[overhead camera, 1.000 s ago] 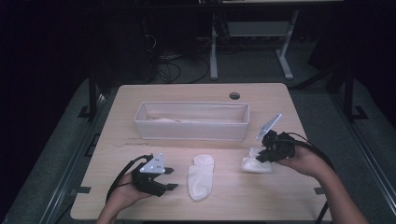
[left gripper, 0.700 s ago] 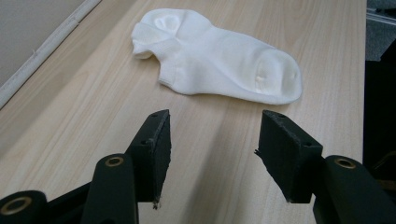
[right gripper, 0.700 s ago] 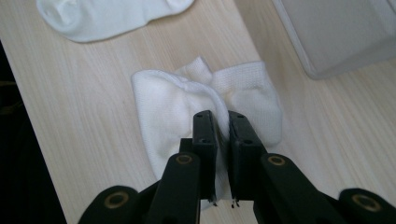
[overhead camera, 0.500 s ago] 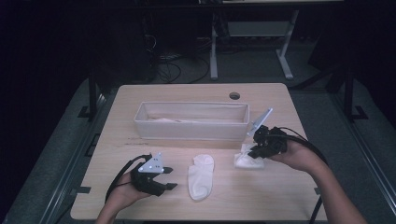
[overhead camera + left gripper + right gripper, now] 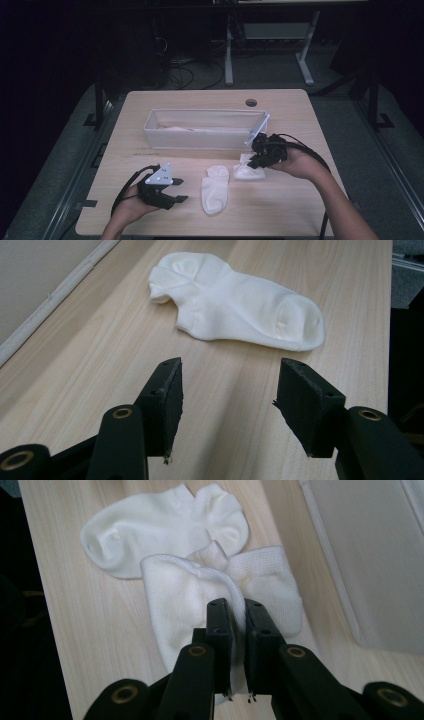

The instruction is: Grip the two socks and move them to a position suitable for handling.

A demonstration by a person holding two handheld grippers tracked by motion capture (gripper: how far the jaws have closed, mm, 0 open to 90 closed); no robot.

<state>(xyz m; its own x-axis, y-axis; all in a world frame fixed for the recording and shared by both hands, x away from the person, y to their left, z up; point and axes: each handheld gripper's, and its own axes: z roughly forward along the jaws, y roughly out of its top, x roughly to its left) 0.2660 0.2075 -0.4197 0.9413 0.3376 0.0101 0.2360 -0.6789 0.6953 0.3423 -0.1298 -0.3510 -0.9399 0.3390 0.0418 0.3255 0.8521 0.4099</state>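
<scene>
A white sock [image 5: 215,188] [image 5: 235,302] [image 5: 160,525] lies flat on the wooden table [image 5: 280,200], near its front middle. My left gripper [image 5: 176,190] [image 5: 227,407] rests to the left of it, jaws open with nothing between them. A second white sock [image 5: 248,169] [image 5: 185,595] is bunched up just right of the first. My right gripper [image 5: 253,161] [image 5: 239,650] is shut on it, pinching a fold of the fabric between its fingers [image 5: 220,630], close to the bin's right end.
A long white fabric bin [image 5: 205,129] [image 5: 370,555] stands across the middle of the table, with pale cloth inside. A round cable hole [image 5: 251,103] sits behind it. The surroundings are dark, with desk legs and cables on the floor beyond.
My right gripper has moved left with the bunched sock, from the table's right part toward the flat sock. The left gripper has stayed in place.
</scene>
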